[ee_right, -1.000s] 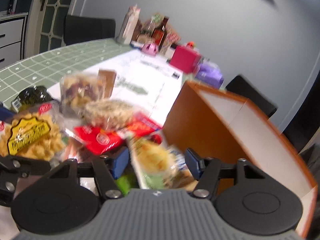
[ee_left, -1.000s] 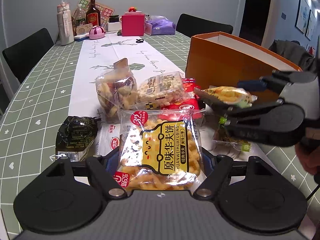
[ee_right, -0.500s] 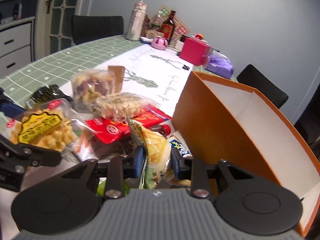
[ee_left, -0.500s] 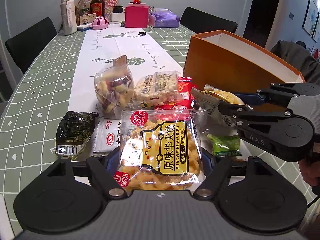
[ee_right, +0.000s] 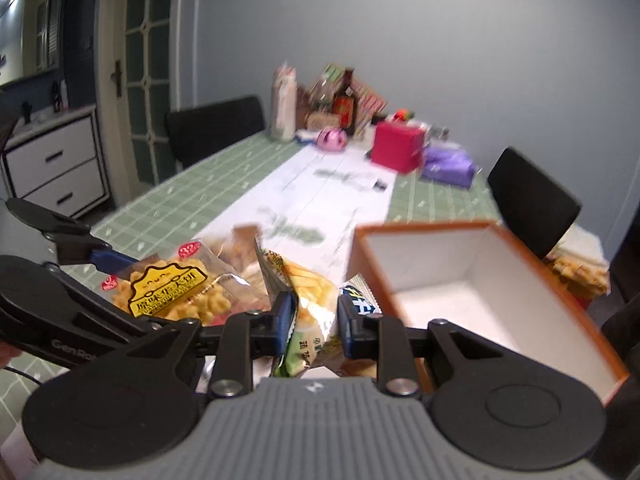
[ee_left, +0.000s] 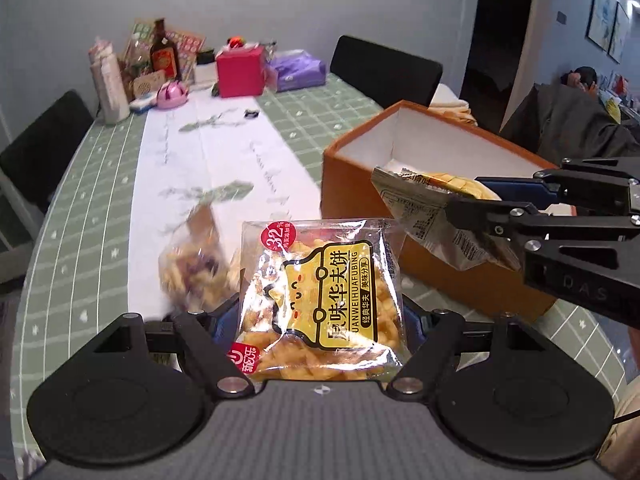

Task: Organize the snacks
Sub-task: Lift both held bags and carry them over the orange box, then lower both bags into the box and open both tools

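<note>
My left gripper (ee_left: 316,318) is shut across a wide clear bag of yellow waffle snacks (ee_left: 320,292) and holds it off the table. That bag (ee_right: 168,288) also shows at the left of the right wrist view. My right gripper (ee_right: 316,314) has a yellow and green snack packet (ee_right: 310,292) between its blue pads, which press on it as the jaws are closing. In the left wrist view the right gripper (ee_left: 468,198) holds this packet (ee_left: 424,208) at the near wall of the open orange box (ee_left: 360,184). The box's white inside (ee_right: 440,272) shows no snacks.
A blurred bag of mixed nuts (ee_left: 192,264) lies on the white runner (ee_left: 224,152) below my left gripper. A blue and white packet (ee_right: 358,300) sits by the box corner. A pink box (ee_left: 240,70), a bottle (ee_left: 163,56) and a purple pack (ee_left: 298,74) stand far off. Black chairs (ee_left: 384,72) ring the table.
The right gripper shut on the yellow and green packet. Both grippers rose with their packets, the snack pile dropped out of view, and the box's inside came into sight.
</note>
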`<state>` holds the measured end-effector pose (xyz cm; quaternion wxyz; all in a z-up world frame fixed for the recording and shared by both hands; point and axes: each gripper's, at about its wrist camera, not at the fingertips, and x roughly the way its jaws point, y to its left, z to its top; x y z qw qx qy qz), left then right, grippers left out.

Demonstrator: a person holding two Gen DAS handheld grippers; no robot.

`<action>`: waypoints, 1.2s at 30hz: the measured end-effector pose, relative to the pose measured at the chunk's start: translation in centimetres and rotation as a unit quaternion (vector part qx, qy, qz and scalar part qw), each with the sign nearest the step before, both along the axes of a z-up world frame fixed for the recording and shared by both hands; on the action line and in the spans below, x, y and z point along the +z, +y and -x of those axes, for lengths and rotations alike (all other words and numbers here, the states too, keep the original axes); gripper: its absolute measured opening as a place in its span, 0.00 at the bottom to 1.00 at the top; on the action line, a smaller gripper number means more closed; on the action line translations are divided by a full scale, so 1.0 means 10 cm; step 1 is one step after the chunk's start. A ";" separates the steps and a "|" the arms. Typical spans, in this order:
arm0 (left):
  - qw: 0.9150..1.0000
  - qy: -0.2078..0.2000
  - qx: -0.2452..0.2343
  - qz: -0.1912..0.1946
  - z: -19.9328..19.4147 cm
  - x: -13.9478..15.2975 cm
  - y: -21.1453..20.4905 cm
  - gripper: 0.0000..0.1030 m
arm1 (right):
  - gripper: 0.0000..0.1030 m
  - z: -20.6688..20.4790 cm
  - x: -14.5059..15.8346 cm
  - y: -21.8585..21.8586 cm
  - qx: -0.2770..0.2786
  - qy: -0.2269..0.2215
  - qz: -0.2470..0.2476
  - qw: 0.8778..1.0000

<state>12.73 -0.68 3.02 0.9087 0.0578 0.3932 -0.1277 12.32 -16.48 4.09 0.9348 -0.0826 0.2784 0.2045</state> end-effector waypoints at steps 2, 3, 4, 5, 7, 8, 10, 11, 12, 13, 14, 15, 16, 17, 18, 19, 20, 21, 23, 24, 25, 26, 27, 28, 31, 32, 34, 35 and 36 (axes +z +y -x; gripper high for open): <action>1.000 -0.005 -0.013 -0.001 -0.10 0.10 -0.14 0.85 | 0.22 -0.10 0.09 -0.16 -0.015 0.008 -0.012 1.000; 1.000 -0.004 -0.019 0.003 -0.16 0.14 -0.20 0.85 | 0.21 -0.16 0.12 -0.25 -0.023 0.016 -0.019 0.999; 1.000 -0.002 -0.024 0.007 -0.22 0.17 -0.27 0.85 | 0.21 -0.22 0.14 -0.34 -0.032 0.022 -0.024 0.999; 1.000 0.000 -0.029 0.010 -0.29 0.19 -0.34 0.85 | 0.21 -0.27 0.15 -0.42 -0.041 0.026 -0.025 0.999; 0.999 0.002 -0.035 0.008 -0.41 0.21 -0.48 0.85 | 0.21 -0.37 0.15 -0.58 -0.058 0.037 -0.024 0.997; 0.999 0.003 -0.038 0.006 -0.47 0.21 -0.56 0.85 | 0.21 -0.42 0.15 -0.66 -0.063 0.044 -0.027 0.997; 0.999 0.010 -0.043 0.007 -0.59 0.19 -0.69 0.85 | 0.21 -0.52 0.12 -0.78 -0.074 0.057 -0.028 0.995; 0.999 0.015 -0.044 0.009 -0.65 0.18 -0.75 0.85 | 0.21 -0.56 0.10 -0.83 -0.079 0.060 -0.022 0.995; 0.999 0.021 -0.045 0.011 -0.70 0.17 -0.81 0.85 | 0.21 -0.60 0.08 -0.86 -0.084 0.063 -0.013 0.994; 0.999 0.026 -0.045 0.012 -0.76 0.15 -0.87 0.85 | 0.21 -0.64 0.05 -0.90 -0.087 0.067 -0.006 0.994; 0.998 0.029 -0.047 0.011 -0.81 0.13 -0.92 0.85 | 0.21 -0.67 0.02 -0.93 -0.090 0.073 -0.002 0.993; 0.998 0.034 -0.051 0.005 -0.85 0.11 -0.98 0.85 | 0.21 -0.71 -0.02 -0.97 -0.092 0.080 0.000 0.993; 0.998 0.038 -0.056 -0.002 -0.90 0.08 -1.05 0.85 | 0.21 -0.75 -0.05 -1.00 -0.094 0.088 0.000 0.992; 0.997 0.046 -0.060 -0.010 -0.94 0.05 -1.10 0.85 | 0.21 -0.78 -0.08 -1.04 -0.095 0.097 0.000 0.991; 0.996 0.056 -0.063 -0.018 -0.99 0.02 -1.17 0.85 | 0.21 -0.83 -0.12 -1.07 -0.096 0.108 -0.001 0.990; 0.995 0.065 -0.065 -0.025 -1.03 0.00 -1.23 0.85 | 0.20 -0.87 -0.16 -1.09 -0.099 0.119 -0.002 0.988; 0.995 0.070 -0.067 -0.035 -1.08 -0.02 -1.28 0.85 | 0.20 -0.91 -0.19 -1.13 -0.104 0.127 -0.002 0.986; 0.994 0.075 -0.071 -0.046 -1.13 -0.03 -1.33 0.85 | 0.20 -0.95 -0.22 -1.16 -0.105 0.133 0.000 0.985; 0.992 0.082 -0.074 -0.055 -1.22 -0.06 -1.40 0.85 | 0.20 -1.04 -0.27 -1.22 -0.106 0.149 -0.003 0.983; 0.991 0.088 -0.077 -0.062 -1.27 -0.08 -1.44 0.85 | 0.20 -1.07 -0.30 -1.25 -0.106 0.160 -0.006 0.981; 0.990 0.093 -0.082 -0.067 -1.32 -0.11 -1.48 0.85 | 0.20 -1.10 -0.33 -1.28 -0.106 0.168 -0.006 0.980; 0.989 0.099 -0.085 -0.072 -1.37 -0.15 -1.51 0.85 | 0.20 -1.13 -0.36 -1.31 -0.105 0.175 -0.006 0.979; 0.987 0.110 -0.087 -0.077 -1.42 -0.20 -1.56 0.85 | 0.20 -1.16 -0.38 -1.33 -0.105 0.183 -0.004 0.978; 0.985 0.119 -0.091 -0.082 -1.46 -0.24 -1.60 0.85 | 0.20 -1.19 -0.41 -1.36 -0.105 0.190 -0.002 0.976; 0.980 0.137 -0.103 -0.106 -1.55 -0.39 -1.73 0.85 | 0.20 -1.25 -0.51 -1.40 -0.095 0.212 0.006 0.973; 0.978 0.136 -0.107 -0.116 -1.56 -0.42 -1.78 0.85 | 0.20 -1.27 -0.54 -1.40 -0.090 0.217 0.013 0.972; 0.975 0.138 -0.111 -0.134 -1.59 -0.49 -1.86 0.85 | 0.20 -1.28 -0.59 -1.40 -0.080 0.225 0.026 0.971; 0.974 0.139 -0.113 -0.142 -1.60 -0.52 -1.89 0.85 | 0.20 -1.29 -0.61 -1.39 -0.074 0.227 0.032 0.971; 0.972 0.139 -0.115 -0.148 -1.61 -0.55 -1.92 0.85 | 0.20 -1.29 -0.62 -1.38 -0.068 0.229 0.037 0.970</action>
